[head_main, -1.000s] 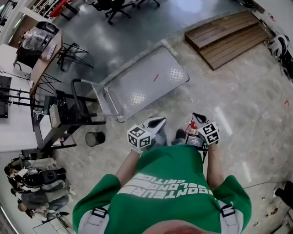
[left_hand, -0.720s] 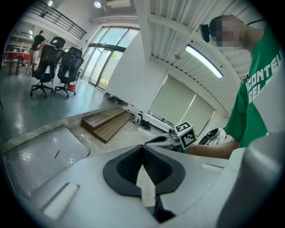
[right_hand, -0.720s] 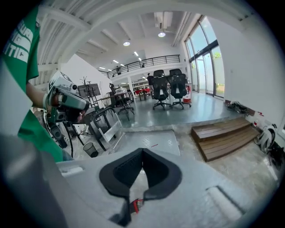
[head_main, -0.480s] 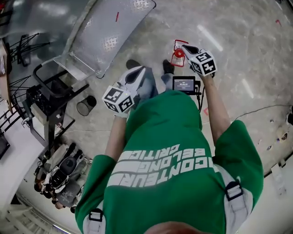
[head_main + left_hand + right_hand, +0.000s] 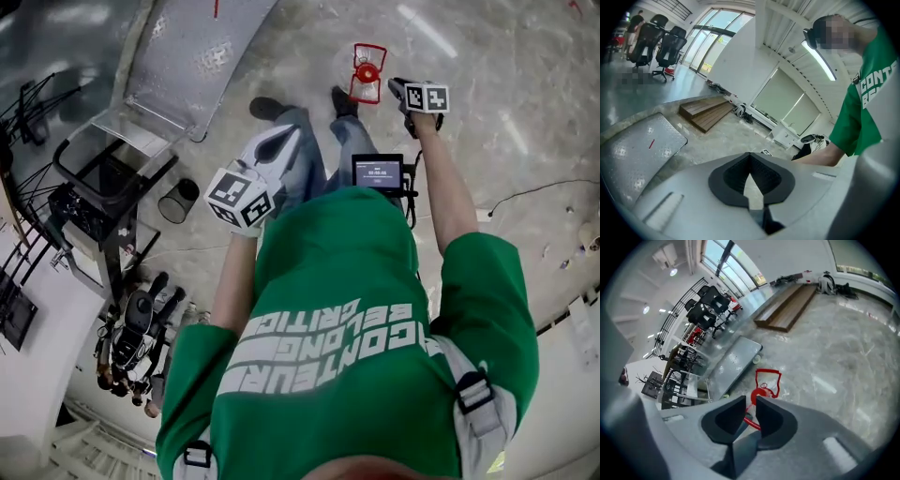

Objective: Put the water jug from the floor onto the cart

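Observation:
The water jug stands on the floor in front of the person's feet; its red cap and red carrying handle show clearly, its clear body hardly at all. My right gripper reaches down just right of it. Its jaws have just been opening, and a red piece of the handle shows in the gap without being pressed. My left gripper hangs above the person's left leg with its tips together and nothing in them. The flat metal cart lies to the left.
The cart's push handle stands at its near end, with a black bin beside it. A wooden platform lies farther off. Office chairs and a desk with gear stand at the left. A small screen hangs at the person's waist.
The right gripper has dropped and rolled over, coming down beside the jug. The left gripper has sunk a little. The view has swung further down, past the cart.

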`<state>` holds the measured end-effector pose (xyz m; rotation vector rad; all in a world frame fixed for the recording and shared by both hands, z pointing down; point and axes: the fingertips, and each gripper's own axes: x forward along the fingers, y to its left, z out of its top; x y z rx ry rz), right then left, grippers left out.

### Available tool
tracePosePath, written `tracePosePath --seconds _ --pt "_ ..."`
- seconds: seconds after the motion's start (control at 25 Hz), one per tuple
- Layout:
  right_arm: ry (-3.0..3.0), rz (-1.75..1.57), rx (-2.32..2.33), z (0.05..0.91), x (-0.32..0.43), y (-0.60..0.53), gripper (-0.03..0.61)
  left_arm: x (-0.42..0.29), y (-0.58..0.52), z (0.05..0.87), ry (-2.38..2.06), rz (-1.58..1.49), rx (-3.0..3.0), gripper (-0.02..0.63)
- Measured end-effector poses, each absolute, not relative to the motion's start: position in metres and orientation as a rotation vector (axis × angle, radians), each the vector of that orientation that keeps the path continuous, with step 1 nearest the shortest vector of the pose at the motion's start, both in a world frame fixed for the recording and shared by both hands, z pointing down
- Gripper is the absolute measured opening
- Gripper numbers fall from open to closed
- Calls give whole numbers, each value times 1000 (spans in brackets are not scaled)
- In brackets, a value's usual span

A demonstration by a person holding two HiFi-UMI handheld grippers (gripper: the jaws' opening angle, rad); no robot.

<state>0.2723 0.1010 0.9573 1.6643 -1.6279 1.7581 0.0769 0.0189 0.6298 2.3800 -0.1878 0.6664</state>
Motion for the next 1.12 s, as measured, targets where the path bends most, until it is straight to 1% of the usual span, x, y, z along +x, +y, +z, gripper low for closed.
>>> tracePosePath --seconds 0.08,0.2,0.44,0.72,0.76,0.8,0.88,1.12 --pt "-1574 1831 1646 987 264 119 57 75 27 636 -149 695 2370 14" --pt "-1528 1933 1605 1026 248 136 83 67 34 644 -126 723 2347 14" --pt "-1482 2026 1527 1083 232 143 133 48 47 677 -147 771 2269 14" --pt "-1401 2089 1408 1128 204 158 136 26 68 704 -176 805 2186 14" --pt "-1402 2098 1404 1129 202 157 109 23 69 706 -181 803 2180 14" --pt "-1413 2107 1413 1126 200 154 6 20 70 705 -185 800 2177 14" --pt "-1448 2123 1462 1113 200 147 -6 15 70 701 -192 789 2179 14" --pt "-1502 2145 1481 1098 204 149 -9 18 68 695 -229 746 2193 14"
